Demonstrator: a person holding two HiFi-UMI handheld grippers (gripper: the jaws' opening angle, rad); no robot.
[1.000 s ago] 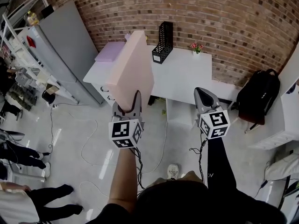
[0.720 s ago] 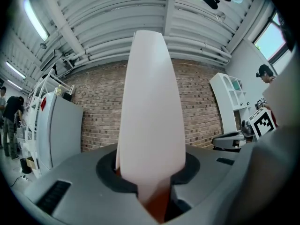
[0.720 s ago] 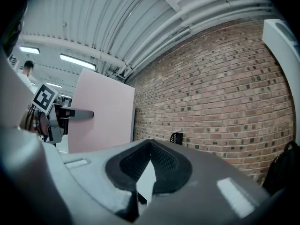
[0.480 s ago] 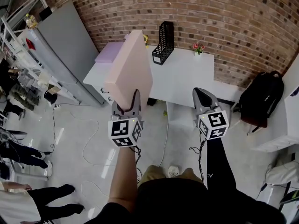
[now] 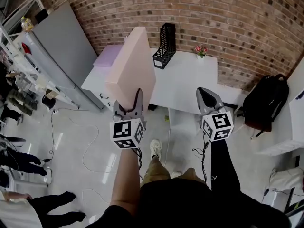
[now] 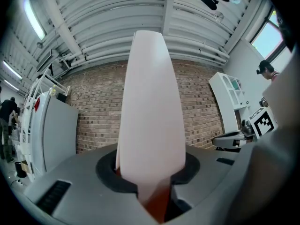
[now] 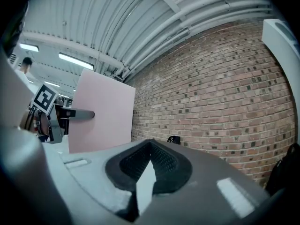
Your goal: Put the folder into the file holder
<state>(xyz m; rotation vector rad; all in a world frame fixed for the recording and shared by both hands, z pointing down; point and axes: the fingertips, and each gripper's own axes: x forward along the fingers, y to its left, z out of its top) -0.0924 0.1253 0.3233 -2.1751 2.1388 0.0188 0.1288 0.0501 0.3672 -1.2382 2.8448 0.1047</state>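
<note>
Pale pink flat cardboard folder (image 5: 134,63) stands on edge in the air, short of the front edge of the white table (image 5: 190,87) toward its left end. The left gripper (image 5: 128,107) pinches its near bottom edge. Black mesh file holder (image 5: 165,44) sits at the table's back edge by the brick wall (image 5: 228,23). Right gripper (image 5: 207,97) has its jaws together and is empty. Folder looks light, fairly stiff and smooth-faced. Held by one end it may sway or slip, so gripping nearer mid-spine likely suits insertion.
</note>
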